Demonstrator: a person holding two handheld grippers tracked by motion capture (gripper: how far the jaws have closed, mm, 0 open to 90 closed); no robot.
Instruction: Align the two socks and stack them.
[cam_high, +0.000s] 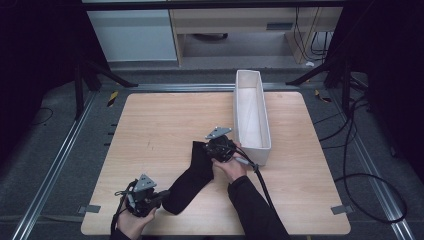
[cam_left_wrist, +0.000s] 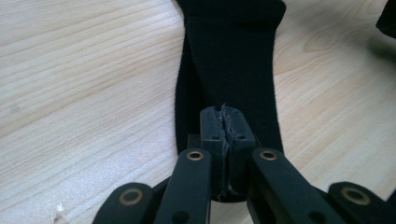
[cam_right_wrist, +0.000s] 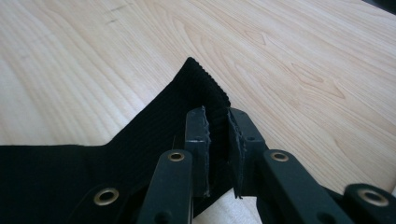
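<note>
A: Where is the black sock (cam_high: 192, 175) lying?

B: It is lying flat on the wooden bench (cam_high: 165, 125), running from near the front edge up toward the middle, with the long white bin (cam_high: 251, 116) standing just to its right.

A: What is the left gripper (cam_high: 159, 196) doing?

B: In the left gripper view its pads are pressing together, with frayed padding between them, over the near end of the sock (cam_left_wrist: 231, 65). The left gripper (cam_left_wrist: 225, 133) is closed; whether fabric is pinched there cannot be told.

A: And the right gripper (cam_high: 210, 146)?

B: It is sitting at the far, ribbed end. In the right gripper view the right gripper (cam_right_wrist: 217, 126) is showing a narrow gap between its jaws, and the ribbed cuff of the sock (cam_right_wrist: 187, 102) is passing between them. Whether the pads are pressing on the cuff cannot be told.
</note>
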